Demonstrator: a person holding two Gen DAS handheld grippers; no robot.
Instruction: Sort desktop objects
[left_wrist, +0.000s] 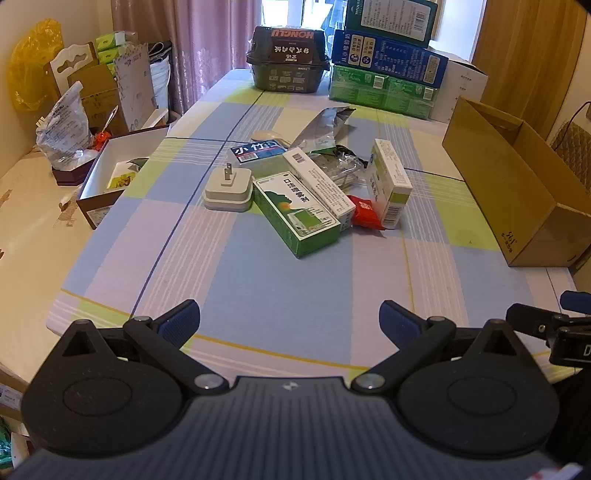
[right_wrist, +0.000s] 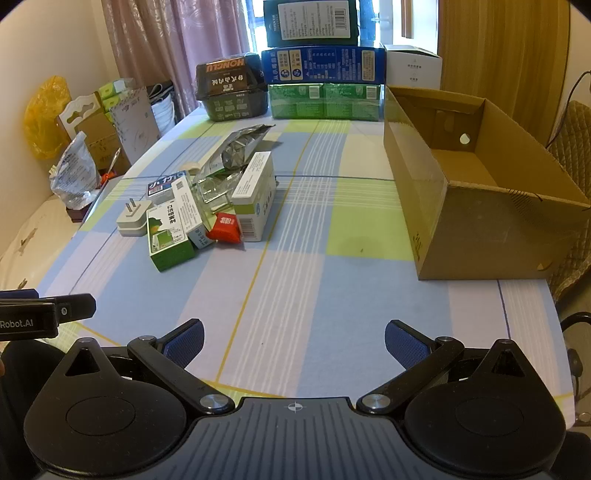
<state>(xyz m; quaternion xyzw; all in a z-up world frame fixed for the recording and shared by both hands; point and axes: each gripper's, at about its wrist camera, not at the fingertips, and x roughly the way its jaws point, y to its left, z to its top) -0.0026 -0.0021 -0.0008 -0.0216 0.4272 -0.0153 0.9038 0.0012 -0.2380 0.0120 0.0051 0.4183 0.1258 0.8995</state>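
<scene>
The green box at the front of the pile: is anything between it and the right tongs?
No. Only bare tablecloth lies between the open right tongs and the green box.

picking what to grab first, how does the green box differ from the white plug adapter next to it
The green box is a long printed carton, green with a pictured front; the white plug adapter is a plain, squat, rounded block. The green box lies flat with a white carton leaning on its far edge; the white plug adapter has nothing on it and its two prongs point up. Both lie on the checked tablecloth, touching or nearly so.
</scene>
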